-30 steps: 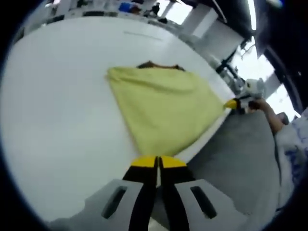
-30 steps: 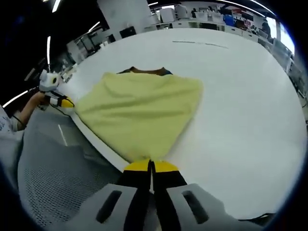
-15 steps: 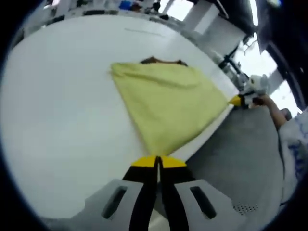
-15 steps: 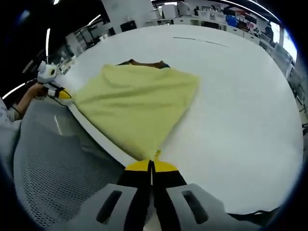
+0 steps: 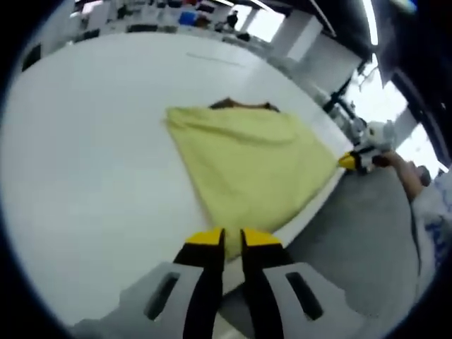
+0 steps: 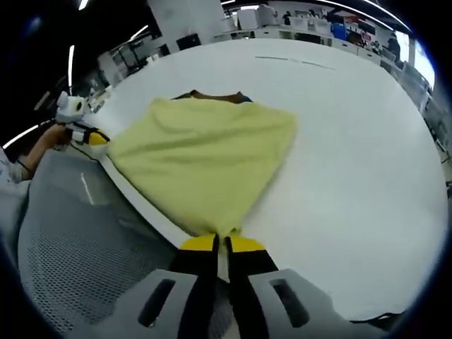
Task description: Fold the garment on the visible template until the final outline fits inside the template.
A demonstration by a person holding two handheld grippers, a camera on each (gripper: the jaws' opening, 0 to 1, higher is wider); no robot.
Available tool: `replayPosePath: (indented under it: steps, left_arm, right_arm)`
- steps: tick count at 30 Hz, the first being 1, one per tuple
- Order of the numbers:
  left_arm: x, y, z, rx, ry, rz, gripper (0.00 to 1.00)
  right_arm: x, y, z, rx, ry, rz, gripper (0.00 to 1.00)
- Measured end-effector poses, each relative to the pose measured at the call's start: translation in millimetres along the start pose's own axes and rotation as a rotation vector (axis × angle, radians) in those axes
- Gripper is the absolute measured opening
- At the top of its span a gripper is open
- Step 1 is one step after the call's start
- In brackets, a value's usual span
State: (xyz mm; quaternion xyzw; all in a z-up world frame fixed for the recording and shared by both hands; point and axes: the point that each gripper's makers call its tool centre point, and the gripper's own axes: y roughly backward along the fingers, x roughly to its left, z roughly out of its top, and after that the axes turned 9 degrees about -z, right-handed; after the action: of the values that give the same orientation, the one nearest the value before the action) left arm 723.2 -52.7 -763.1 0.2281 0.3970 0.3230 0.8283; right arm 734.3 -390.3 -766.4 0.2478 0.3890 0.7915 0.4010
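While no writing can be read anywhere, the yellow garment [image 5: 247,166] lies folded on the white table [image 5: 85,155], one corner at the near edge. A dark patch [image 5: 244,105] peeks from under its far edge, mostly hidden. The left gripper [image 5: 232,239] stands parted around a corner; the right gripper [image 6: 222,244] has a slight gap, cloth between its jaws.

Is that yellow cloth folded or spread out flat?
Folded, it seems: the yellow cloth lies as a compact doubled shape on the white table, a dark collar peeking out at its far edge.
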Motion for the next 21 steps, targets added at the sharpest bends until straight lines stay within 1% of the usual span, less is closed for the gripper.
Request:
replayPosePath:
  steps: [3,6,9,11,14,17,21]
  left_arm:
    - [-4.6,-1,-1.5,0.007,0.013,-0.026,0.00]
    - [-4.6,-1,-3.2,0.022,0.009,-0.022,0.00]
    - [-4.6,2,-3.2,0.020,0.014,-0.021,0.00]
    - [-4.4,2,-6.7,0.035,0.013,-0.018,0.00]
    - [-1.1,1,-16.7,0.075,0.005,0.005,0.00]
    - [-4.6,1,-16.7,0.066,0.012,-0.005,0.00]
    - [-3.6,-1,-17.7,0.071,0.014,-0.003,0.00]
  right_arm:
    - [0,2,1.0,0.006,0.013,-0.001,0.03]
    - [0,6,3.4,0.001,0.024,-0.004,0.02]
    - [0,9,3.5,-0.001,0.023,-0.002,0.02]
    - [-1,8,-0.3,0.009,0.024,-0.002,0.02]
    - [1,4,-5.7,0.019,0.024,0.001,0.02]
    - [1,1,-11.4,0.031,0.022,-0.001,0.02]
    - [1,-2,-15.8,0.043,0.029,-0.002,0.02]
